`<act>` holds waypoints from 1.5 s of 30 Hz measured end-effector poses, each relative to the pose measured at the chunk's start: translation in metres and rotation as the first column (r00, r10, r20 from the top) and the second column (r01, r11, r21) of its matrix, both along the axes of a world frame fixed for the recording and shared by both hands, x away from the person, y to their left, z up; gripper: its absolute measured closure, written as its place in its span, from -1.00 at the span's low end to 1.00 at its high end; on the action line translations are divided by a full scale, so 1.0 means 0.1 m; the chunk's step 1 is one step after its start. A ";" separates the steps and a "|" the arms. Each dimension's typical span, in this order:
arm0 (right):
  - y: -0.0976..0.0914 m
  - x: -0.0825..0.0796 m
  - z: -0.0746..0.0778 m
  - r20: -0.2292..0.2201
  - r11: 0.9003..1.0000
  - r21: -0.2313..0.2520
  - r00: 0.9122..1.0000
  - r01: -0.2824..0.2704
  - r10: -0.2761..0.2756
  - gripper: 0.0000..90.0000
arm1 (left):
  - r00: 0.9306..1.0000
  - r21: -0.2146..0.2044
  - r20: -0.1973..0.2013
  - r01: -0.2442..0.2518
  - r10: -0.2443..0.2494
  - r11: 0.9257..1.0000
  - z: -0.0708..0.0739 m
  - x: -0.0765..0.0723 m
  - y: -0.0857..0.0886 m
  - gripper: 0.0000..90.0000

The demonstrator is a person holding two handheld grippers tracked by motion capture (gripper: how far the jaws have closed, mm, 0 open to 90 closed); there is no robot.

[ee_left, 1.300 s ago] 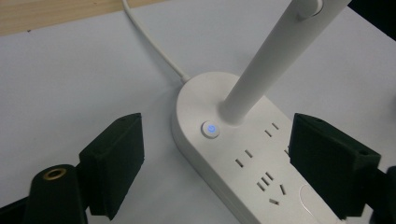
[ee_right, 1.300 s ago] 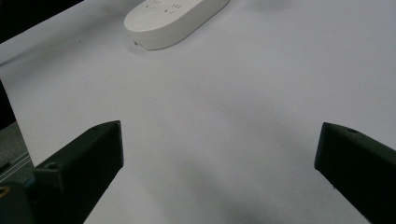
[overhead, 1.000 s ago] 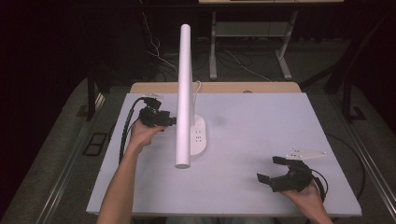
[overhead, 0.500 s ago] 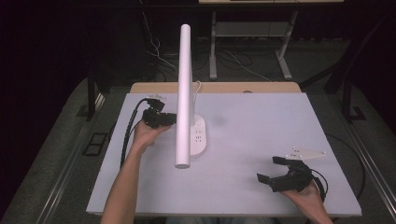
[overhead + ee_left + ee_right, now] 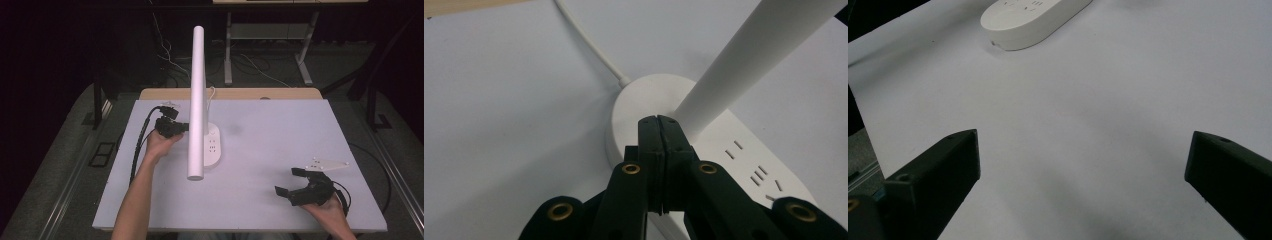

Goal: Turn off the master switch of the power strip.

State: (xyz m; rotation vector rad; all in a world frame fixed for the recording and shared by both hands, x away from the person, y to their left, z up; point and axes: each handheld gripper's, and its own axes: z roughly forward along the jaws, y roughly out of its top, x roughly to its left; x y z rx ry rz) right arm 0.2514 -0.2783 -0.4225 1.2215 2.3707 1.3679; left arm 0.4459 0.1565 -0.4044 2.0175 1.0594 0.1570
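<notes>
A white desk lamp stands on the table: an oval base [image 5: 212,146] with socket slots and a long white tube [image 5: 197,100] that leans toward the camera. In the left gripper view the base [image 5: 639,107] and the tube [image 5: 754,55] lie just beyond my left gripper [image 5: 658,120], whose jaws are pressed together with nothing between them. In the high view that left gripper [image 5: 182,127] sits at the base's left side, near the foot of the tube. My right gripper [image 5: 289,181] rests open at the table's front right, its jaws wide apart over bare table; the lamp base [image 5: 1033,15] lies far ahead of it.
The lamp's white cable [image 5: 586,40] runs from the base toward the table's back edge. A white three-cornered plate [image 5: 327,164] lies on the table just behind the right gripper. The grey table [image 5: 270,130] has dark floor, cables and desk legs behind it.
My left gripper has moved right, closer to the foot of the lamp's tube. The right gripper has stayed in place, open.
</notes>
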 end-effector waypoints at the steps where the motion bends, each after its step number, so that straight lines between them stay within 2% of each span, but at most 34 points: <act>1: 0.00 0.00 0.00 0.000 1.000 0.000 1.000 -0.001 0.001 -0.99 | 1.000 -0.003 -0.003 -0.002 0.002 1.000 -0.01 0.01 -0.01 0.98; 10: 0.00 0.00 0.00 0.002 1.000 -0.004 1.000 -0.005 0.005 -0.99 | 1.000 0.007 -0.016 0.004 -0.004 1.000 -0.09 0.03 -0.08 0.99; 16: 0.00 0.00 0.00 0.000 1.000 -0.005 1.000 -0.005 0.005 -0.99 | 1.000 0.003 -0.023 0.004 -0.004 1.000 -0.12 0.04 -0.11 0.98; 18: 0.00 0.00 0.00 -0.001 1.000 -0.005 1.000 -0.005 0.005 -0.99 | 1.000 -0.008 -0.027 -0.011 0.011 1.000 -0.12 0.04 -0.12 0.98; 24: 0.01 0.00 0.00 -0.003 1.000 -0.006 1.000 -0.005 0.005 -0.99 | 0.999 0.007 -0.035 -0.005 0.005 1.000 -0.17 0.04 -0.15 0.98; 28: 0.01 0.00 0.00 -0.004 1.000 -0.006 1.000 -0.005 0.005 -0.99 | 0.999 -0.004 -0.034 -0.032 0.032 0.999 -0.18 0.04 -0.19 0.98; 33: 0.01 0.00 0.00 -0.001 1.000 -0.009 1.000 -0.008 0.008 -0.99 | 0.999 0.025 -0.032 -0.028 0.029 0.999 -0.18 0.04 -0.20 0.99; 38: 0.02 -0.01 -0.01 -0.003 1.000 -0.009 1.000 -0.012 0.012 -0.99 | 0.999 0.014 -0.036 -0.038 0.039 0.999 -0.20 0.04 -0.20 1.00; 39: 0.02 -0.01 -0.01 -0.003 1.000 -0.009 1.000 -0.012 0.012 -0.99 | 0.997 0.004 -0.051 -0.061 0.061 0.998 -0.19 0.03 -0.21 1.00; 40: 0.02 -0.01 -0.01 -0.003 1.000 -0.010 1.000 -0.012 0.011 -0.99 | 0.997 0.004 -0.051 -0.061 0.061 0.998 -0.19 0.03 -0.21 1.00; 42: 0.03 -0.01 -0.01 -0.001 1.000 -0.014 1.000 -0.013 0.013 -0.99 | 0.998 0.026 -0.043 -0.054 0.055 0.998 -0.19 0.03 -0.22 1.00; 45: 0.04 -0.01 -0.01 -0.002 1.000 -0.019 1.000 -0.016 0.016 -0.99 | 0.997 0.029 -0.045 -0.061 0.062 0.998 -0.19 0.03 -0.22 1.00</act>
